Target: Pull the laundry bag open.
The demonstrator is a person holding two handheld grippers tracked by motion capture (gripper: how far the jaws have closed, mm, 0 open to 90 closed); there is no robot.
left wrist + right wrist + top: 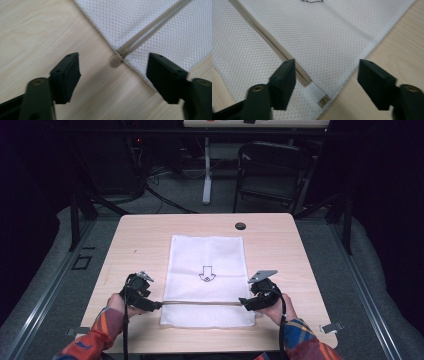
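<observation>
Mesh laundry bag point(207, 270) lies flat mid-table, its bottom edge toward the near edge, its zipper point(200, 303) running across it there. We see our left gripper point(113, 72) released, jaws wide around the beige zipper pull point(115, 60) without touching. Our right gripper point(326, 75) is released too, above the zipper's other end.

No readable text — only black down-arrow sign point(206, 273) on white mesh bag point(220, 250).
</observation>
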